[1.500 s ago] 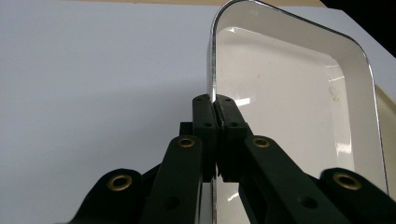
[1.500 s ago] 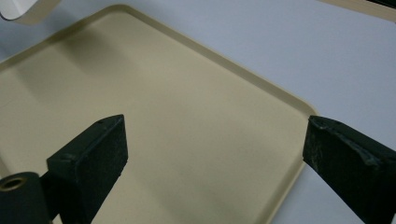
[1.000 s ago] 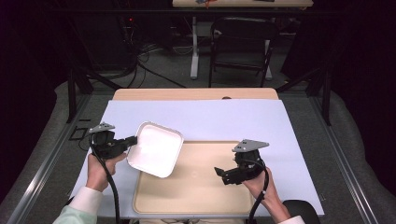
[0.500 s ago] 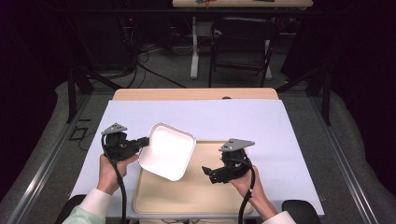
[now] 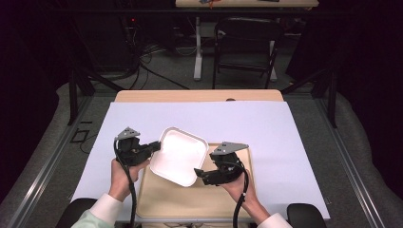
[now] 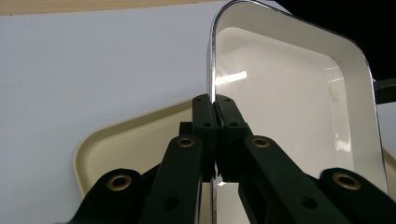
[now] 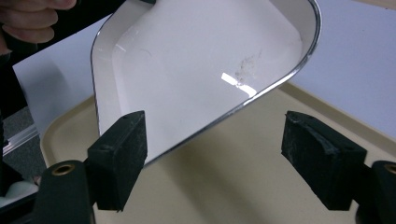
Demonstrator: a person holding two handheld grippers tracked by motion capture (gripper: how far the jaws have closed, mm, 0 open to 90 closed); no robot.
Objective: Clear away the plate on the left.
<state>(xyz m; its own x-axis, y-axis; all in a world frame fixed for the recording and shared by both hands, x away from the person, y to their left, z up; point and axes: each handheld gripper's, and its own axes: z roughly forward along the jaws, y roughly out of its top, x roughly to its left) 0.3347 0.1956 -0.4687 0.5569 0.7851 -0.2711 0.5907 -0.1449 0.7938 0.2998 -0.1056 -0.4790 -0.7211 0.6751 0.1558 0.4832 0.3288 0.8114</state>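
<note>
While the jaws of the left gripper [image 5: 154,146] are clamped on the metal rim of a white dish [image 5: 178,154], the jaws of the right gripper [image 5: 199,173] stand wide apart, near the other edge of the dish and touching nothing. The dish is held tilted in the air, above a beige tray [image 5: 218,204]. This tray lies on a white sheet [image 5: 280,128] that covers the desk [image 5: 199,96]. A hand [image 5: 124,172] holds the left gripper from below.
</note>
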